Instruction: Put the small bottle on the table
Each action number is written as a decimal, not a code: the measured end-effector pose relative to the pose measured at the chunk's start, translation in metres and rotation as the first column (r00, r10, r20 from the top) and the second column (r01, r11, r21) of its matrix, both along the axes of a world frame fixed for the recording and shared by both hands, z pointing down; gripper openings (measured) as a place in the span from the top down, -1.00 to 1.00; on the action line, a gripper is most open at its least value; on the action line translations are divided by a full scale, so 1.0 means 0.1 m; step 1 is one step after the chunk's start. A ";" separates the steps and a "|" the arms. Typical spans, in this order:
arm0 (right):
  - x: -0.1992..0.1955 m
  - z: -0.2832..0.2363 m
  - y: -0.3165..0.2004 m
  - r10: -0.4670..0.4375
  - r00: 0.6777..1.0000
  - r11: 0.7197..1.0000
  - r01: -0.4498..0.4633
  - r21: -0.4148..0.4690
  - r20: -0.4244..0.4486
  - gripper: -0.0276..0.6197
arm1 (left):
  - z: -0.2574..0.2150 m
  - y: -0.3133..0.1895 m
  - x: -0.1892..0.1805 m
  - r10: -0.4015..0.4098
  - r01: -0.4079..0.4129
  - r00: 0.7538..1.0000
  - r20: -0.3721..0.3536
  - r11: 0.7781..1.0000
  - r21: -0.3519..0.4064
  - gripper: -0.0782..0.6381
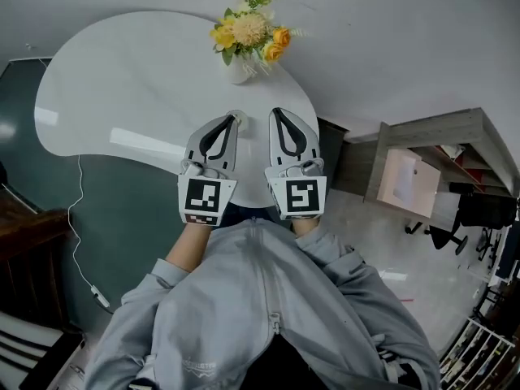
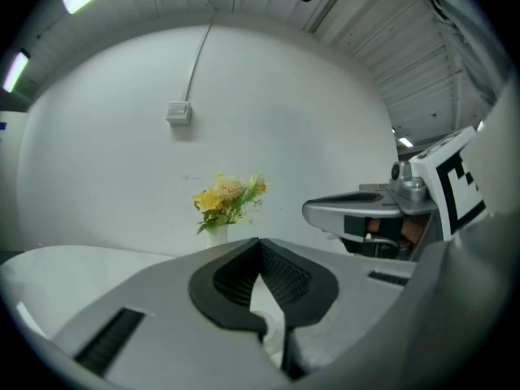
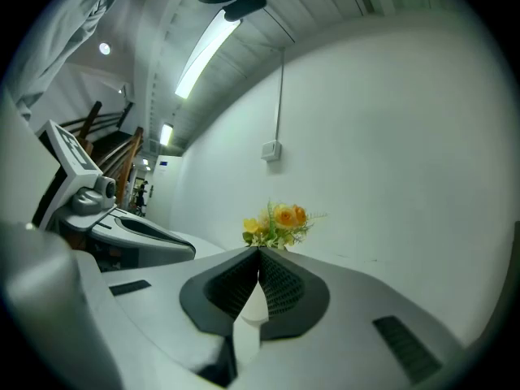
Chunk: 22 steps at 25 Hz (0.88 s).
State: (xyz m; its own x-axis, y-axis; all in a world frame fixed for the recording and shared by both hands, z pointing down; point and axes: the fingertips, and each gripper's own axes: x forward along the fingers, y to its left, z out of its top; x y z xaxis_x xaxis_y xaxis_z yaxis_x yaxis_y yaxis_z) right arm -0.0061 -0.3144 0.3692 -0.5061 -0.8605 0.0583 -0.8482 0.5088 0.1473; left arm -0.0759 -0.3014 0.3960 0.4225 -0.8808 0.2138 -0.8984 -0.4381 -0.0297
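Both grippers side by side in front of the person's chest, noses pointing away from the body toward the vase of yellow and orange flowers (image 1: 250, 35). From the head view they sit over the near edge of the white table (image 1: 122, 80), roughly parallel, with a narrow gap between them.

Left gripper (image 1: 234, 118): held about level, nose dipped slightly. Marker cube (image 1: 203, 197) faces up at the camera. The bare wrist behind it runs into a grey sleeve (image 1: 154, 291), forearm tucked close to the torso. In its own view the black pads (image 2: 236, 279) meet at the tip. Through the window behind the tip I see only white surface, so I read the jaws as closed, nothing gripped.

Right gripper (image 1: 275, 113): level, its cube (image 1: 299, 195) also facing up, forearm drawn in the same way. In its own view the pads (image 3: 280, 287) come together at the tip in line with the flowers. Closed as well, with nothing between them.

Each gripper view catches the other gripper off to one side, at about the same height.

Small bottle: I can't place it in any view. A small pale round shape (image 1: 238, 120) sits right at the left gripper's tip in the head view, but I can't tell what it is.
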 end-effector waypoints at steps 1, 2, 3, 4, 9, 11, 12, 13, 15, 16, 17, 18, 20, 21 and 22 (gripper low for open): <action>0.01 -0.08 0.00 0.002 1.000 1.000 -0.002 0.009 0.000 0.83 | -0.07 0.01 0.00 -0.006 0.006 1.000 -0.016 1.000 -0.008 0.76; 0.02 -0.15 0.00 0.005 1.000 1.000 -0.005 0.014 0.002 0.83 | -0.15 0.01 0.00 -0.015 0.014 1.000 -0.027 1.000 -0.011 0.76; 0.03 -0.23 -0.01 0.007 1.000 1.000 -0.007 0.018 0.006 0.83 | -0.25 0.02 -0.01 -0.023 0.023 0.999 -0.037 1.000 -0.007 0.76; 0.05 -0.31 -0.01 0.010 1.000 1.000 -0.010 0.022 0.012 0.83 | -0.35 0.02 -0.01 -0.030 0.031 0.999 -0.045 1.000 0.005 0.76; 0.11 -0.71 -0.01 0.030 0.999 0.998 -0.031 0.062 0.028 0.83 | -0.89 0.03 -0.05 -0.058 0.064 0.995 -0.075 0.995 0.077 0.76; 0.12 -0.83 -0.01 0.035 0.999 0.997 -0.037 0.065 0.034 0.83 | -1.05 0.03 -0.08 -0.066 0.073 0.995 -0.077 0.992 0.102 0.76; 0.12 -0.89 0.00 0.039 0.999 0.997 -0.041 0.067 0.035 0.83 | -1.11 0.04 -0.09 -0.069 0.077 0.995 -0.075 0.991 0.112 0.76; 0.13 -0.94 0.02 0.043 0.999 0.997 -0.046 0.070 0.033 0.83 | -1.17 0.06 -0.10 -0.072 0.081 0.995 -0.073 0.989 0.122 0.76; 0.13 -1.03 0.06 0.049 0.998 0.996 -0.051 0.075 0.030 0.83 | -1.25 0.09 -0.11 -0.079 0.088 0.995 -0.064 0.986 0.144 0.76; 0.14 -1.07 0.07 0.050 0.998 0.996 -0.052 0.076 0.032 0.83 | -1.29 0.10 -0.11 -0.082 0.090 0.995 -0.059 0.984 0.155 0.76; 0.14 -1.11 0.08 0.051 0.998 0.996 -0.053 0.077 0.034 0.83 | -1.32 0.10 -0.11 -0.083 0.091 0.995 -0.055 0.982 0.163 0.76; 0.14 -1.15 0.09 0.051 0.998 0.995 -0.054 0.080 0.036 0.83 | -1.33 0.11 -0.11 -0.083 0.091 0.995 -0.053 0.982 0.168 0.76; 0.14 -1.20 0.11 0.051 0.998 0.995 -0.054 0.085 0.039 0.83 | -1.35 0.12 -0.11 -0.078 0.086 0.996 -0.051 0.982 0.170 0.76; 0.15 -1.21 0.12 0.051 0.998 0.995 -0.054 0.084 0.041 0.83 | -1.35 0.13 -0.10 -0.076 0.083 0.996 -0.051 0.982 0.169 0.76; 0.15 -1.21 0.13 0.050 0.998 0.995 -0.053 0.081 0.042 0.83 | -1.35 0.14 -0.10 -0.074 0.081 0.996 -0.049 0.982 0.168 0.76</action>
State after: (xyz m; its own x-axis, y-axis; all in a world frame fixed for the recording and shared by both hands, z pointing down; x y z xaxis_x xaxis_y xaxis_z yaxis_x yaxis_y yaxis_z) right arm 0.0091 -0.3017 0.2478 -0.4617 -0.8864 -0.0331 -0.8789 0.4521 0.1519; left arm -0.0859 -0.2877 0.2609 0.3570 -0.9332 0.0416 -0.9315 -0.3590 -0.0586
